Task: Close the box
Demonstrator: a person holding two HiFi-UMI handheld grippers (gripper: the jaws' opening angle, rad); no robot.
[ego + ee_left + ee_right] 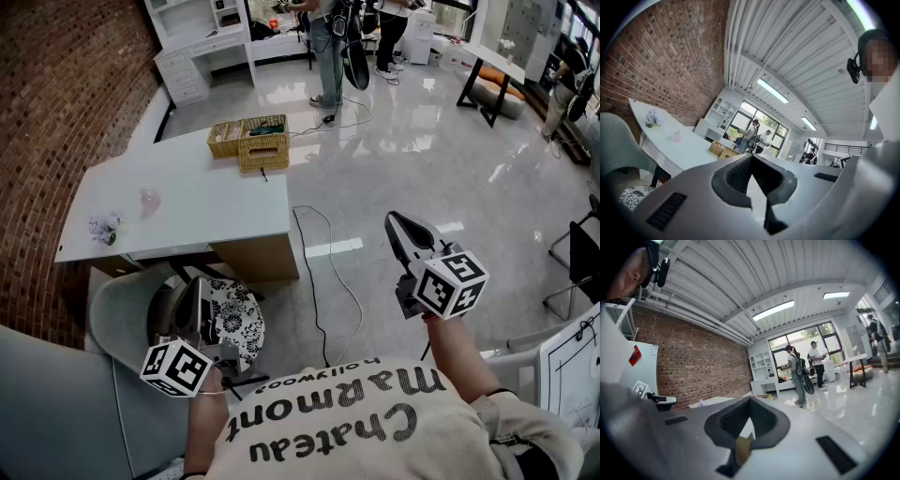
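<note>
- Hovering clear of the counter (206, 202), the left gripper (751, 158) has its jaws closed and empty.
- Right gripper (750, 400) jaws are closed, empty.
- Wicker box (263, 142) sits on the counter.

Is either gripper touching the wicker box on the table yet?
No, in the head view the left gripper and right gripper are both held near the person's body, well clear of the wicker box on the table.
</note>
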